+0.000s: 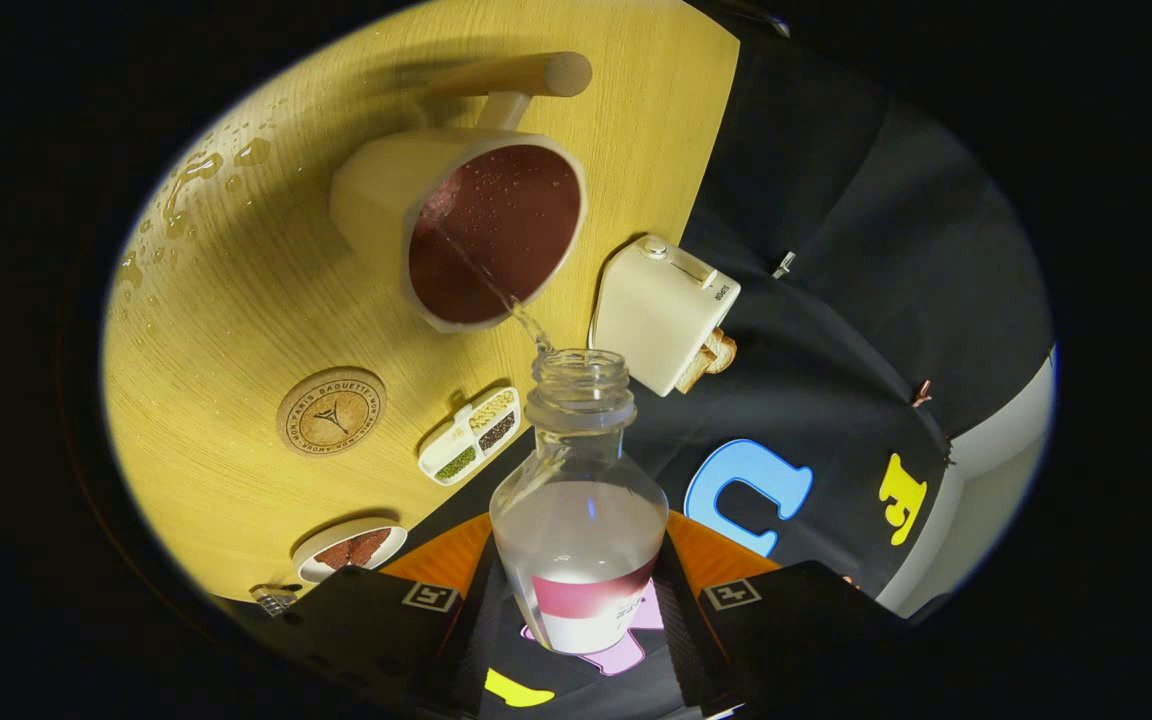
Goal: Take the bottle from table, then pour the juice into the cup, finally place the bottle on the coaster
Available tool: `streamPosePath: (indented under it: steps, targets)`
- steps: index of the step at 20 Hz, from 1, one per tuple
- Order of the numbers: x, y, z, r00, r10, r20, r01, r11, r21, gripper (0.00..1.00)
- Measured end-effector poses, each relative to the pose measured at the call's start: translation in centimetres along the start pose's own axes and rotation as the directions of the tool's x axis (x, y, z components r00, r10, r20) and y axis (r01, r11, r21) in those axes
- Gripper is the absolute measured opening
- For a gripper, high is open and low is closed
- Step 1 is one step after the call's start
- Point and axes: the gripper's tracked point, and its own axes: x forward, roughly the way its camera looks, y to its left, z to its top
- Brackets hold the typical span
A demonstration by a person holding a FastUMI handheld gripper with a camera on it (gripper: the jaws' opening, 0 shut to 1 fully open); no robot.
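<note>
Clearly we are looking along a tilted view, so we go across it from left to right. Farthest left, on the wooden table (pixel 226 330), we see scattered drops of liquid (pixel 181 190) near its edge. Next, lower down, a small dish (pixel 350 548) with a brown butterfly-like shape sits close to the left finger, and the round cork coaster (pixel 331 411) lies bare above it, well apart from the bottle. Just right of the coaster we find a small divided tray (pixel 471 436) holding grains in separate compartments.

Further up stands the pale cup (pixel 456 225) with a wooden handle (pixel 511 78); its dark inside already holds liquid. A thin clear stream (pixel 526 322) runs from the bottle's open mouth into the cup.

The bottle (pixel 579 500) sits between the fingers of our gripper (pixel 581 610); both fingers press on its labelled base, and it is partly filled with clear liquid, neck pointing ahead toward the cup.

Right of the bottle's neck we see a cream toaster (pixel 661 310) with bread (pixel 711 358) in it, at the table's edge against the booth's dark cloth wall (pixel 836 250).
</note>
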Motion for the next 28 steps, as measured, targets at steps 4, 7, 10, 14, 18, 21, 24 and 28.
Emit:
streamPosePath:
  steps: [4,7,10,14,18,21,24,28]
  targets:
    - [0.0,-0.3,0.1,1.000,0.012,0.003,-0.012,0.999,-0.041,0.73]
    - [0.0,-0.1,0.0,1.000,0.025,0.002,-0.025,0.997,-0.070,0.73]
    - [-0.2,0.0,-0.1,0.999,0.039,-0.004,-0.039,0.995,-0.088,0.73]
    - [-0.6,-0.4,0.2,0.999,0.045,-0.003,-0.045,0.993,-0.112,0.73]
    - [-1.0,-1.2,0.5,0.999,0.044,-0.009,-0.044,0.992,-0.119,0.73]
    - [-1.1,-1.6,0.5,0.999,0.045,-0.013,-0.046,0.991,-0.129,0.73]
    - [-1.1,-2.2,0.4,0.999,0.045,-0.026,-0.048,0.990,-0.130,0.73]
    - [-1.1,-2.9,1.3,0.999,0.039,-0.019,-0.041,0.991,-0.125,0.73]
